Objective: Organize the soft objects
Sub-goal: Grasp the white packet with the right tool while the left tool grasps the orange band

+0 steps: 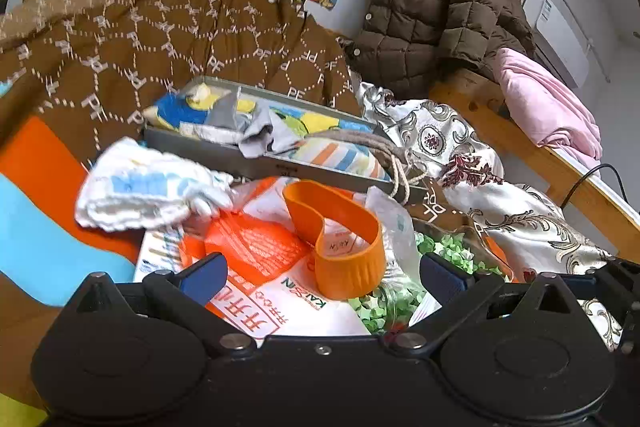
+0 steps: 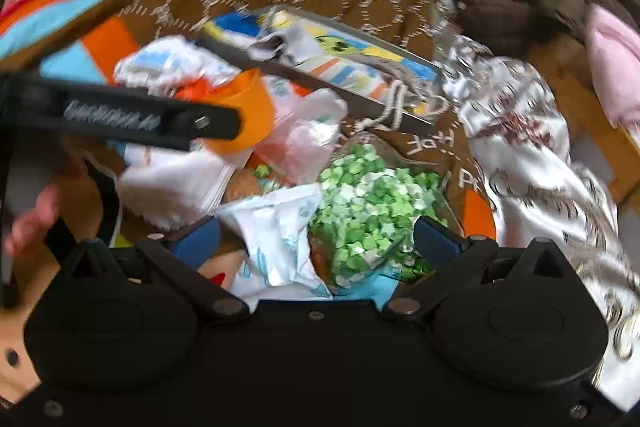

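While both of my tools hang over the heap on the bed, I read it from the left. Farthest left lies the white cloth (image 1: 148, 185), a crumpled soft bundle with blue print, resting against the near wall of the grey tray (image 1: 224, 151) where other soft things already sit. It lies ahead and to the left of my left gripper (image 1: 322, 277), its long axis running roughly left to right across my view. That gripper is spread wide with nothing between its blue pads; the orange band (image 1: 336, 235) stands directly before it, nearer than the cloth. Further right, my right gripper (image 2: 316, 239) is also spread and empty, hovering over the jar of green paper stars (image 2: 372, 203) and a white plastic bag (image 2: 276, 231). I judge the left arm nearer the cloth, so it should swing left and forward, past the band.
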Motion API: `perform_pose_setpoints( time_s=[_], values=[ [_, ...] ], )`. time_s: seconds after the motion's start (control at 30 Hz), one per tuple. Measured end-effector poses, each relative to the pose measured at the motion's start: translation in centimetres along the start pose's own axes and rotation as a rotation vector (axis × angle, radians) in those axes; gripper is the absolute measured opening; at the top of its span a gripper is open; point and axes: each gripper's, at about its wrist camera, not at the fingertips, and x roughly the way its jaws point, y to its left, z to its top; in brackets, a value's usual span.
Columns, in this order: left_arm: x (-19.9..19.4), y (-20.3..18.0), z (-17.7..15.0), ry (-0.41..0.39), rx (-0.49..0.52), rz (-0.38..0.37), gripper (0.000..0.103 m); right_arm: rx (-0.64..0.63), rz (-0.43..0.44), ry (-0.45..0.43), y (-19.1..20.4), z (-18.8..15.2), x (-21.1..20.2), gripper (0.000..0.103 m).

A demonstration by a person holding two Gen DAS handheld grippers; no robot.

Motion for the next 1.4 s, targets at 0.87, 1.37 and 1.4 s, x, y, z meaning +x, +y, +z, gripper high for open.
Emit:
perform_pose_setpoints(
  time_s=[0.87, 1.37, 1.4],
  values=[
    [1.5, -0.2, -0.5, -0.002, -0.022, -0.075, 0.067, -0.093, 0.020, 0.098, 3.8, -0.2, 2.0, 0.054],
    [1.7, 0.3, -0.7, 0.018, -0.049, -0.069, 0.039, -0.008, 0.025, 0.126, 2.6, 0.0, 3.9, 0.028],
    [1.7, 0.3, -0.7, 0.016, -0.050, -0.070, 0.039, -0.004, 0.027, 0.126, 2.6, 0.0, 3.9, 0.027]
  ],
)
